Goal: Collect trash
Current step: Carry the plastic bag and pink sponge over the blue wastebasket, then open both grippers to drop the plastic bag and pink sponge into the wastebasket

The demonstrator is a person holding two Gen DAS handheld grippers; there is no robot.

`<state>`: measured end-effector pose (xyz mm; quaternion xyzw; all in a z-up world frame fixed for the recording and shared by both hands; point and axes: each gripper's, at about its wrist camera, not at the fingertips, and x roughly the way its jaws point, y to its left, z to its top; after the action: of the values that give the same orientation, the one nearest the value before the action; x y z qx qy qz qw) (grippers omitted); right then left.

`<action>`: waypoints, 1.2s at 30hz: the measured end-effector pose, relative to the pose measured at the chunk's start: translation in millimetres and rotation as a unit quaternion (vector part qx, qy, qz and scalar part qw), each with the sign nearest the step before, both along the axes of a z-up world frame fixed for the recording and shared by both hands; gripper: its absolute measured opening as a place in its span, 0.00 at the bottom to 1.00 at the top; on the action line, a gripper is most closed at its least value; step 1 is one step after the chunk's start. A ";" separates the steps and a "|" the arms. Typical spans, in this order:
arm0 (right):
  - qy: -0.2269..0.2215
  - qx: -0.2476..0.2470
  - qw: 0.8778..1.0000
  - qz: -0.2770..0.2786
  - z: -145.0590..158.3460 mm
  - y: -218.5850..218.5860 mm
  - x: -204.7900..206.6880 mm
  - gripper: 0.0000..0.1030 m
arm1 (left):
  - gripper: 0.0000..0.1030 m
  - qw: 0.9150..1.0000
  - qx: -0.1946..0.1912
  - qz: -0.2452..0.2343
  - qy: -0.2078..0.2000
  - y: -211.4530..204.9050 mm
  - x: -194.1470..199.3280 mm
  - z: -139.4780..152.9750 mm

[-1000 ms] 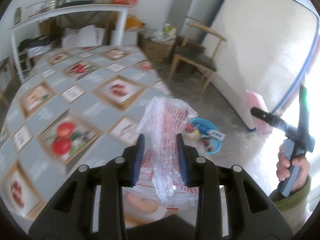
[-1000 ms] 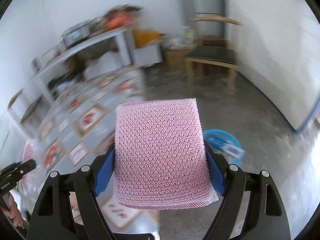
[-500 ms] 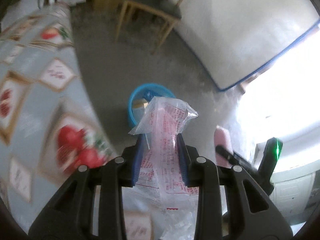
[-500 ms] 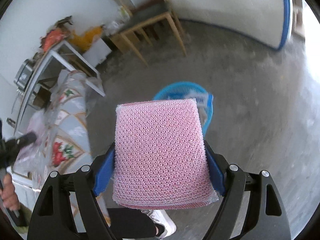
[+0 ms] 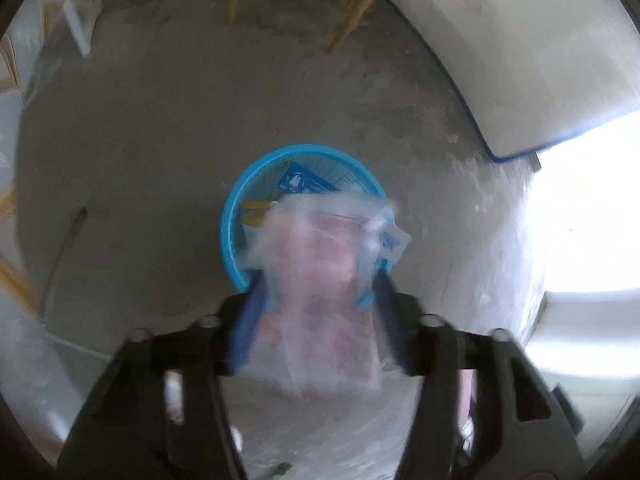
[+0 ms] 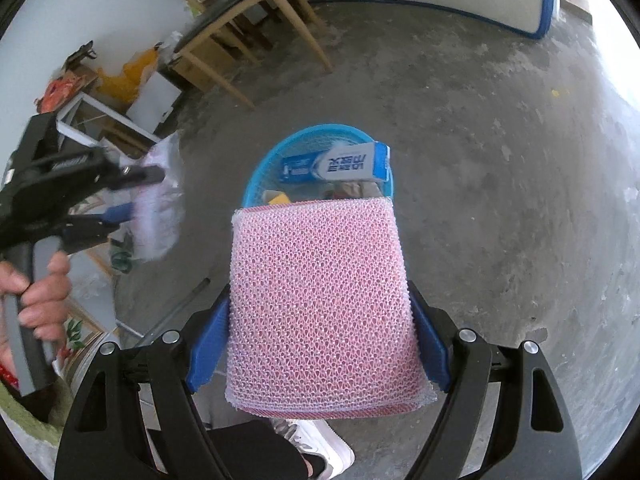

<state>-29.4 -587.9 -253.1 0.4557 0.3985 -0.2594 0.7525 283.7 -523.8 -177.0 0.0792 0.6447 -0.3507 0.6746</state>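
Between the blue pads of the right gripper (image 6: 320, 308), a pink mesh sponge (image 6: 322, 304) is clamped at a wide opening, both pads touching its side edges. The left gripper (image 5: 316, 312) has just been opening its jaws; a blurred clear plastic wrapper (image 5: 320, 280) sits between them, contact with the pads not discernible. Beyond both, a blue basket (image 6: 262, 166) stands on the concrete floor (image 6: 500, 160), containing a toothpaste box (image 6: 336, 166).

Pink mesh sponge (image 6: 320, 304); clear wrapper (image 5: 320, 280); blue basket (image 6: 308, 148)
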 end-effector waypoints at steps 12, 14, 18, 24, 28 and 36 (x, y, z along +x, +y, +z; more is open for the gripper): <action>0.003 -0.017 0.999 0.031 -6.0 -1.4 15.3 0.76 | 0.60 0.999 -0.031 0.018 0.033 27.8 13.4 8.3; -0.001 -0.037 0.998 0.056 0.4 0.5 32.9 0.76 | 0.61 0.998 -0.050 0.008 0.024 48.1 15.9 35.0; 0.008 -0.089 0.989 0.114 10.3 4.5 85.9 0.77 | 0.67 0.997 -0.073 -0.011 -0.015 94.9 8.6 90.2; 0.073 -0.189 0.967 0.156 -14.6 -7.6 177.1 0.86 | 0.79 0.991 -0.091 -0.012 -0.094 224.3 -27.5 164.4; 0.136 -0.173 0.961 0.165 -53.2 -27.3 199.5 0.87 | 0.80 0.986 -0.101 0.032 -0.132 319.2 -59.6 182.2; 0.120 -0.189 0.965 0.137 -21.7 -24.1 152.2 0.87 | 0.81 0.962 -0.110 0.139 -0.206 440.0 -101.9 183.4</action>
<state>122.8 -612.0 -274.8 0.2117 0.4883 -0.2769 0.8001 181.8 -83.8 6.4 -0.0153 0.4538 -0.2979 0.8397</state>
